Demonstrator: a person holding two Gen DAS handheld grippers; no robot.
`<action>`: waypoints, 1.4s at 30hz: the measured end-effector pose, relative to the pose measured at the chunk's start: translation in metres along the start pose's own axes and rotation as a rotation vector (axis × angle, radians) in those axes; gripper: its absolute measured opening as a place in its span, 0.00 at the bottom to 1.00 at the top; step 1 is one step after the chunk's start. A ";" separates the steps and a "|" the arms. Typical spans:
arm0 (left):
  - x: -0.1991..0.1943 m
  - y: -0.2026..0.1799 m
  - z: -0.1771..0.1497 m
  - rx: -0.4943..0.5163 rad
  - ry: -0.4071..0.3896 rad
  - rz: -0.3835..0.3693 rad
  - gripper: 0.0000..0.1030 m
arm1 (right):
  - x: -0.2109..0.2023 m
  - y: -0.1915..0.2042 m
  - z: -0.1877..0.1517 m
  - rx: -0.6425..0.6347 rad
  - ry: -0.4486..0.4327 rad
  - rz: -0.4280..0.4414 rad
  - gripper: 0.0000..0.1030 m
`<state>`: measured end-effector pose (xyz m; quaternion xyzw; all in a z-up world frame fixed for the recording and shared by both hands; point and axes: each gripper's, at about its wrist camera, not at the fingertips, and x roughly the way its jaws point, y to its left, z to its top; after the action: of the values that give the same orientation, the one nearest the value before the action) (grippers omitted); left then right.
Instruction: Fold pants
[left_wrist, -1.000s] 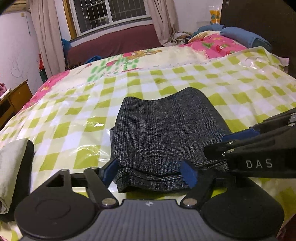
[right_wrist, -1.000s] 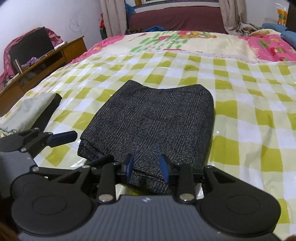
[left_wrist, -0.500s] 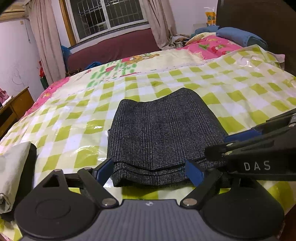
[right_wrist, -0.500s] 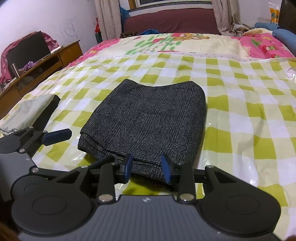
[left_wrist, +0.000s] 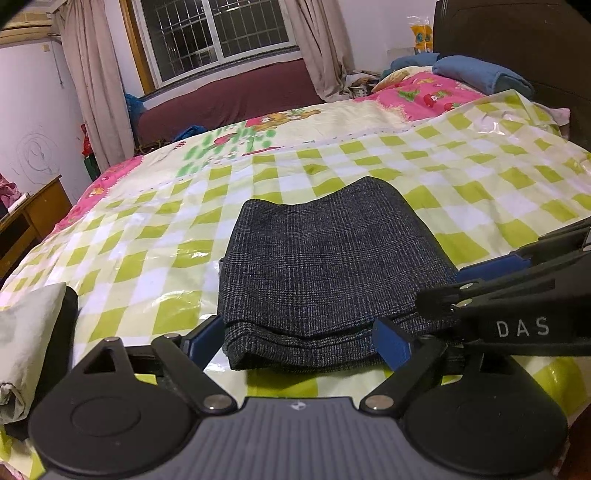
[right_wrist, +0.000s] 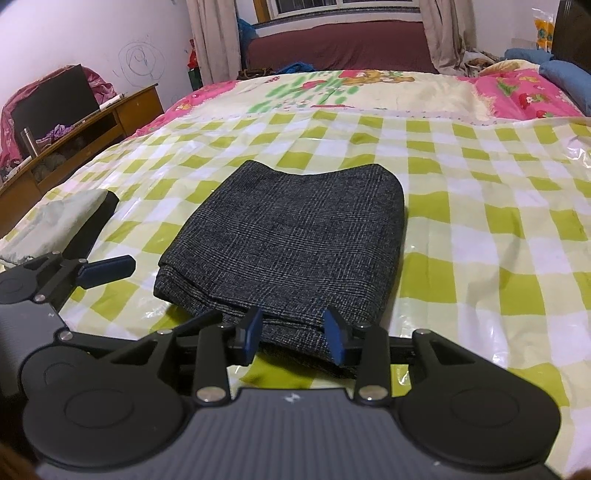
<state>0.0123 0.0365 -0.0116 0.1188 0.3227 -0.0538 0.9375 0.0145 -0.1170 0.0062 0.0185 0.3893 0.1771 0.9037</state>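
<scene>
Left claw (left_wrist: 299, 343) gaping wide at near edge of folded pants (left_wrist: 328, 273); right claw (right_wrist: 293, 334) partly open there too, both lying on checkered bed (right_wrist: 480, 236).

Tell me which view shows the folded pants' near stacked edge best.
The left wrist view: the pants show their layered near edge across the open left gripper. The right wrist view shows the pants whole, but the right gripper crosses part of that edge.

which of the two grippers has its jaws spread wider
The left gripper: its jaws stand apart across most of the folded pants' near edge. The right gripper has a narrower gap.
</scene>
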 end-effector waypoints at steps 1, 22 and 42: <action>0.000 0.000 0.000 0.000 0.000 0.000 0.97 | 0.000 0.000 0.000 0.000 0.000 -0.001 0.37; -0.001 0.018 -0.001 -0.130 0.024 0.009 1.00 | -0.016 -0.018 -0.026 0.084 -0.033 -0.018 0.38; -0.001 0.013 -0.002 -0.176 0.090 -0.049 1.00 | -0.018 -0.020 -0.032 0.136 -0.037 -0.010 0.38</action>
<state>0.0128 0.0500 -0.0104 0.0301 0.3709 -0.0427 0.9272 -0.0135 -0.1446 -0.0072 0.0814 0.3837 0.1450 0.9084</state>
